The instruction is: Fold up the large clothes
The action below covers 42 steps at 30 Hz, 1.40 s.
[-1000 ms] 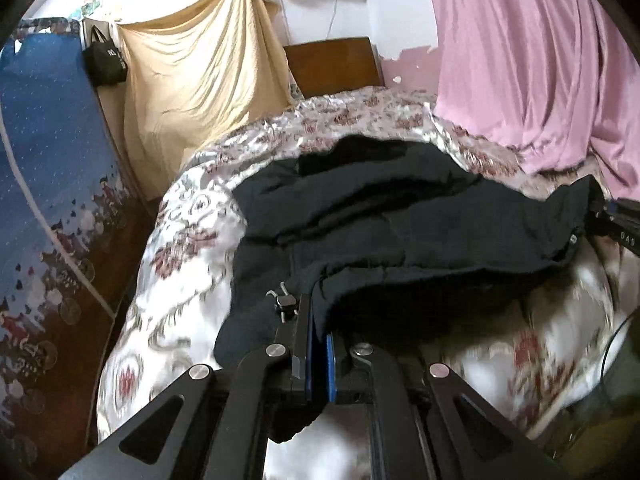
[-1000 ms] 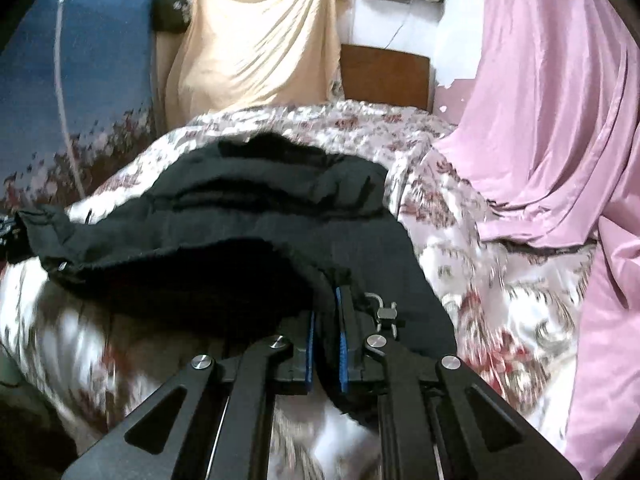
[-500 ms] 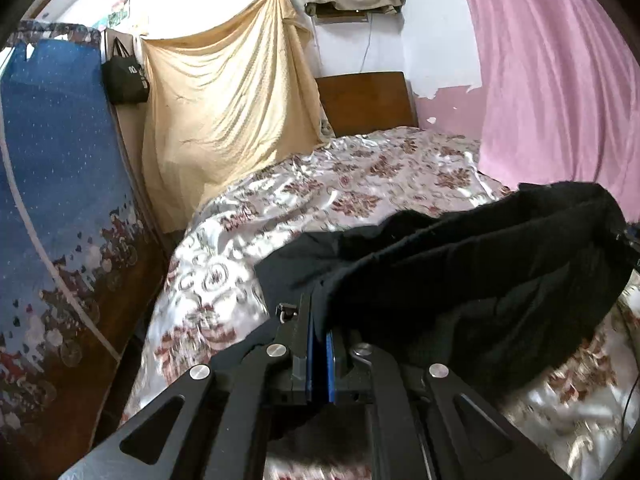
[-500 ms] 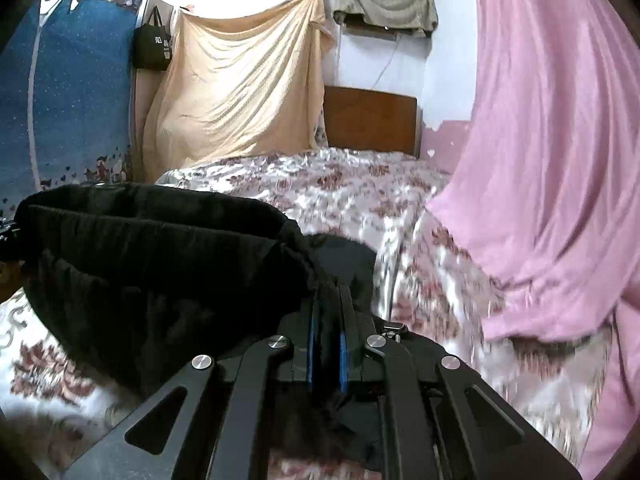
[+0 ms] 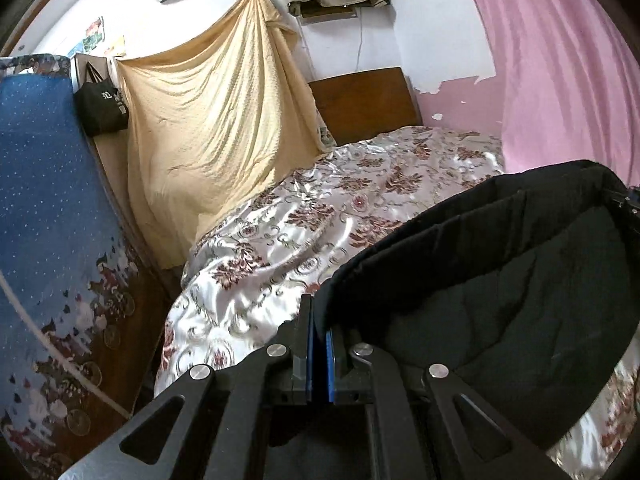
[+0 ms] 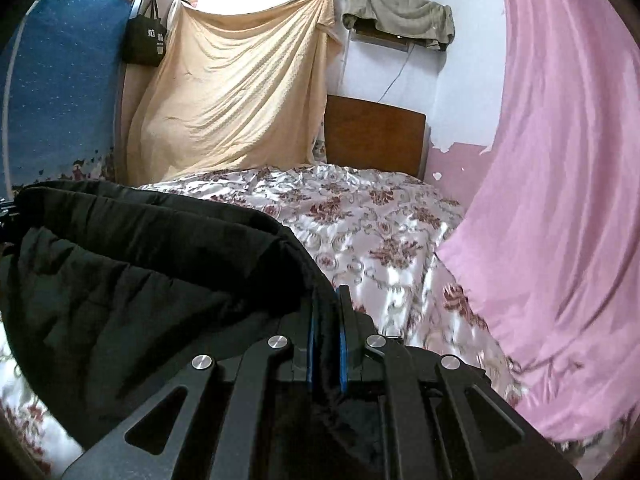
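Lower centre of both frames: left hand-held gripper [image 5: 318,344] and right hand-held gripper [image 6: 327,344] each clamped on the black garment [image 5: 500,288]. Garment now hangs stretched between them, clear of the floral bedspread [image 5: 320,216]; 1.0 s ago it lay there.

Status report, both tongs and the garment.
Left tongs and right tongs shut on black garment. Garment slung between them above floral bedspread. Nothing in the way.

1. The black garment [image 5: 500,292] hides the near part of the bed [image 5: 340,216] behind it.
2. The garment's lower edge is cut off at the bottom of both views.
3. The bedspread [image 6: 420,320] near the right gripper [image 6: 327,320] is blurred.
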{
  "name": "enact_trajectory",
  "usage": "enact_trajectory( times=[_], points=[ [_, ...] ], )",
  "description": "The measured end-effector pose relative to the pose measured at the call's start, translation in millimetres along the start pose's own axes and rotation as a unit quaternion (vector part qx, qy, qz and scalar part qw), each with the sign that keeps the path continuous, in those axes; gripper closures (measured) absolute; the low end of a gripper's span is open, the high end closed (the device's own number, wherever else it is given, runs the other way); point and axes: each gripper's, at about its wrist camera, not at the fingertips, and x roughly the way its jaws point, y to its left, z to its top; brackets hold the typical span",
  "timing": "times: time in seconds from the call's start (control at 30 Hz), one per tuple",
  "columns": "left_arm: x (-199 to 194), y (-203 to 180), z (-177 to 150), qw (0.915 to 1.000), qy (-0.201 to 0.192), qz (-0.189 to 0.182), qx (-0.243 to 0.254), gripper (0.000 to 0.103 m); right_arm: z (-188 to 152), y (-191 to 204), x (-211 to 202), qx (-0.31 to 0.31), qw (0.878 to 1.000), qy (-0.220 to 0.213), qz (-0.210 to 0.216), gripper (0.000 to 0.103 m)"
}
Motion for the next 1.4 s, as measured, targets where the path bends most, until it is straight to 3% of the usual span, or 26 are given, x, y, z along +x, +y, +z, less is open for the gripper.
enact_trajectory(
  times=[0.13, 0.2, 0.43, 0.7, 0.93, 1.27, 1.4],
  points=[
    [38, 9, 12, 0.9996, 0.018, -0.007, -0.022, 0.098, 23, 13, 43, -0.020, 1.000, 0.003, -0.006, 0.095],
    [57, 6, 16, 0.9997, 0.022, 0.002, -0.009, 0.098, 28, 17, 64, -0.020, 1.000, 0.013, -0.006, 0.095],
    [109, -4, 15, 0.9991, 0.040, 0.013, 0.003, 0.098, 23, 30, 126, -0.028, 0.999, 0.037, -0.024, 0.095],
    [168, -3, -4, 0.9944, 0.103, -0.005, -0.022, 0.098, 9, 40, 174, -0.039, 0.995, 0.088, -0.011, 0.095],
    [192, -13, -13, 0.9926, 0.119, -0.003, -0.020, 0.097, -5, 45, 200, -0.046, 0.993, 0.108, -0.012, 0.095],
    [195, -2, -9, 0.9873, 0.137, -0.022, -0.077, 0.093, -11, 44, 212, -0.035, 0.993, 0.116, -0.005, 0.094],
    [187, 0, -2, 0.9869, 0.134, -0.011, -0.090, 0.073, -8, 37, 207, -0.020, 0.992, 0.120, 0.014, 0.091]
  ],
)
